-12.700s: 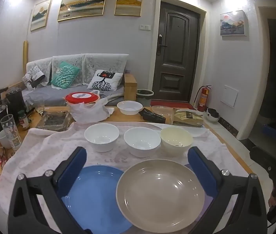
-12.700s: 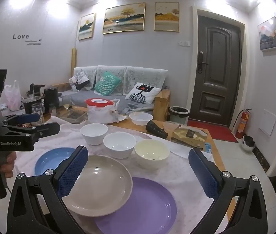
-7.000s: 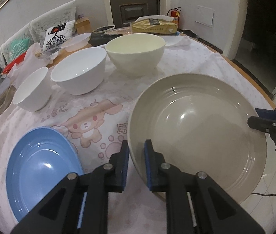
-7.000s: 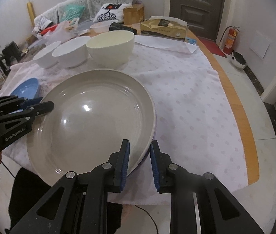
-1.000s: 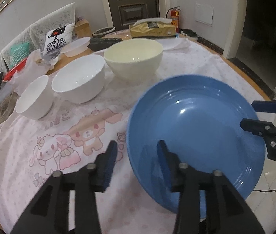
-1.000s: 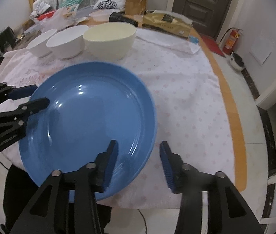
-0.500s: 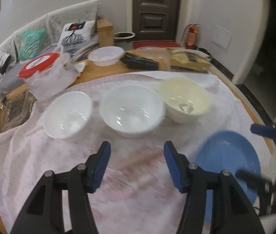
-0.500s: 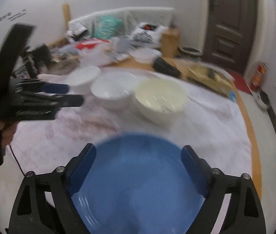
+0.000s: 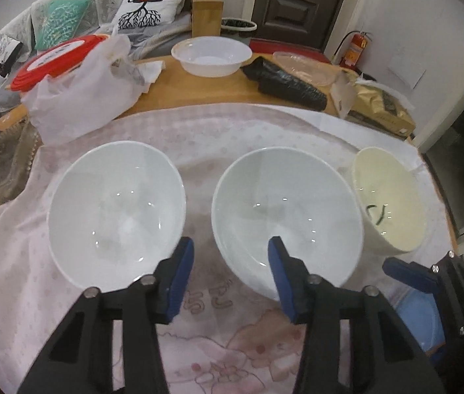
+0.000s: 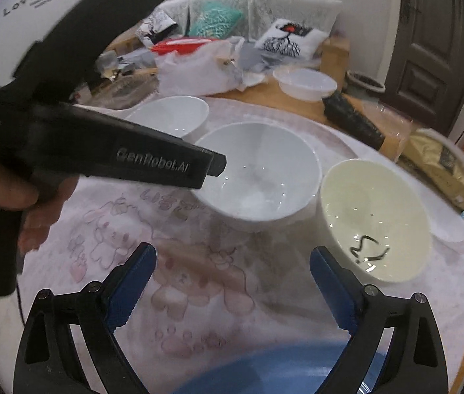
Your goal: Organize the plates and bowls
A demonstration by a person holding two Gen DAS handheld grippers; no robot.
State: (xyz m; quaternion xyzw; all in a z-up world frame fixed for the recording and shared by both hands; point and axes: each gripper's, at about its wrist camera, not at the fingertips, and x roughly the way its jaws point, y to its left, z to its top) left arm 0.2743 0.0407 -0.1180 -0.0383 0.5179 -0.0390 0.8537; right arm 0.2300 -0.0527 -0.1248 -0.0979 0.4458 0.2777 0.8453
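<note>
A: Where do the bowls sit?

B: Three in a row on the pink patterned cloth [image 9: 264, 124] that covers the bench [image 9: 199, 85]. From the left wrist camera: a white bowl [image 9: 117, 213] on the left, a second white bowl [image 9: 287, 216] in the middle, a cream bowl [image 9: 389, 197] on the right, just beside the middle one. All upright, none stacked.

A: And the plates?

B: Only a blue plate [image 10: 281, 371] shows, at the near edge of the cloth, under the right hand-held gripper [image 10: 232, 275]. The left view catches a slice of it at the lower right, behind that gripper's black frame.

A: The left hand-held gripper?

B: The left hand-held gripper [image 9: 230, 271] points down at the near rim of the middle white bowl. Its jaws are closing; one blue pad stands outside the rim, the other over the bowl's inside. I see no pad pressing on the wall.

A: The right one?

B: Jaws spread wide, nothing between them but cloth. The cream bowl lies just past its right finger.

A: Anything else?

B: A hand [image 10: 34, 203] grips the left tool's handle. At the back of the bench: a white plastic bag [image 9: 77, 88], a clear plastic bowl [image 9: 212, 55] and a dark wrapped roll [image 9: 287, 82]
</note>
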